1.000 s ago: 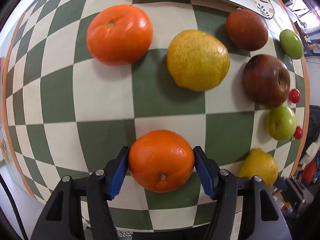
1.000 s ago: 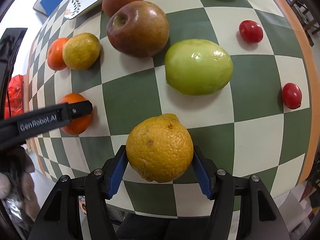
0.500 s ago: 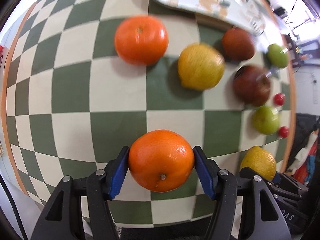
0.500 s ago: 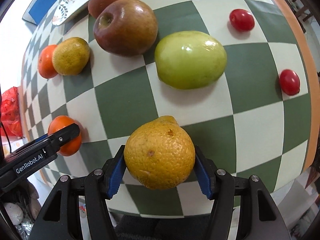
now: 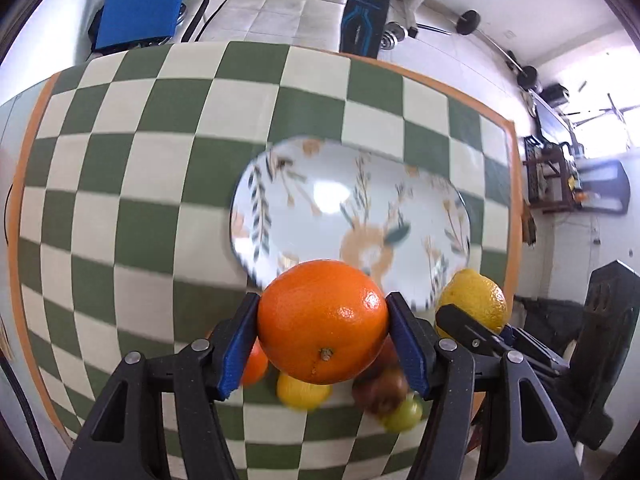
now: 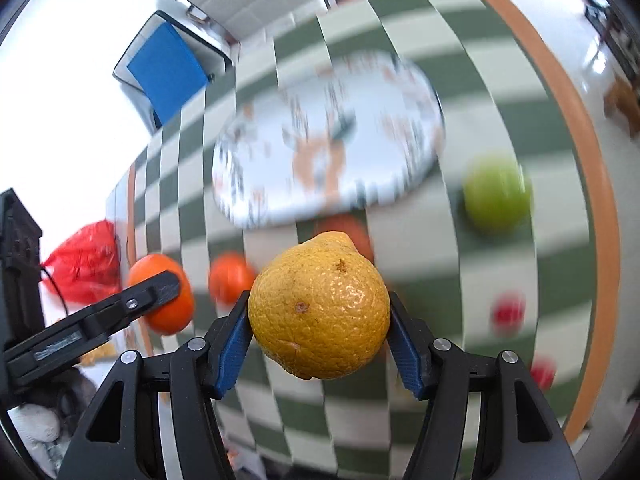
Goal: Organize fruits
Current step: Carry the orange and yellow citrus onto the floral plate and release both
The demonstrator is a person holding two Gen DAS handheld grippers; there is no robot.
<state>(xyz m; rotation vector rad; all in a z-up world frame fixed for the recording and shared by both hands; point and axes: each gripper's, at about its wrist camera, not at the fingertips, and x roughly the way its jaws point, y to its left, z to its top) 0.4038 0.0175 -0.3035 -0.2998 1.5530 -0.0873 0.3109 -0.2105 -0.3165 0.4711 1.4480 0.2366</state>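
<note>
The plate (image 5: 304,184) is bare. Each tool squeezes one fruit near it: left tool (image 5: 322,344) the orange (image 5: 320,320), right tool (image 6: 320,336) the yellow fruit (image 6: 320,304). Others wait.

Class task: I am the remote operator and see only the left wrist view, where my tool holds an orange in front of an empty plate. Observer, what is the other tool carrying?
Observer: The right tool is shut on a yellow-orange citrus fruit.
Operator: Is a green fruit lying right of the plate? I only see one low down, behind my orange.
Observer: Yes, a green apple lies on the checked cloth right of the plate, apart from it.
Operator: Any small red fruits left on the cloth?
Observer: Two blurred red ones lie toward the right edge.
</note>
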